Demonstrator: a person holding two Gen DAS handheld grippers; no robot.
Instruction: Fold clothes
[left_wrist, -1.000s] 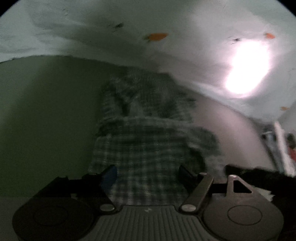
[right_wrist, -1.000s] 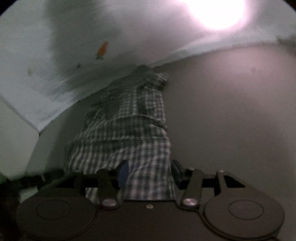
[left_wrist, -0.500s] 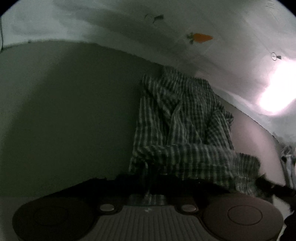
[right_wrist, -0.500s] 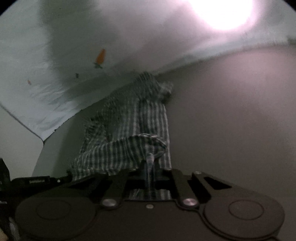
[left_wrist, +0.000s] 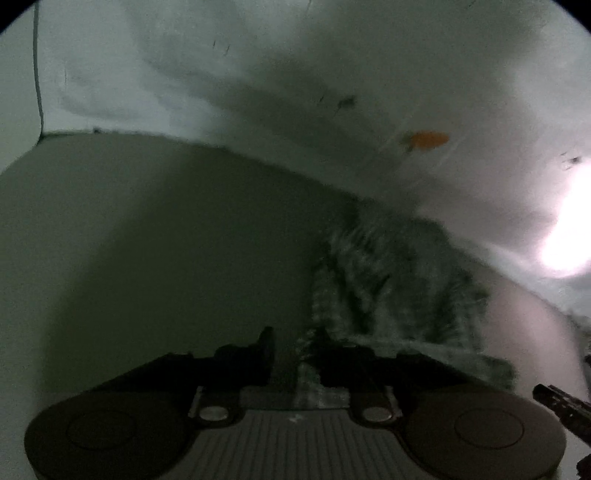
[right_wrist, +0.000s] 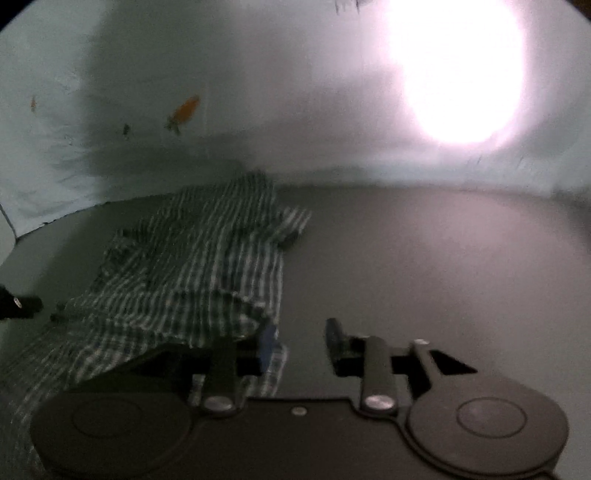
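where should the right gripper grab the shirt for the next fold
Probably the near right hem corner of the shirt, coming in low from the bare table on its right. That edge lies flat and free just beside the open right gripper, while the middle is bunched into a loose ridge that would pinch several layers.

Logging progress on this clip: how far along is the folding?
Early. The checked shirt lies on the dark table with its near edge turned over, still rumpled. The right hand-held gripper is open beside it; the left hand-held gripper looks open too. Further folds remain.
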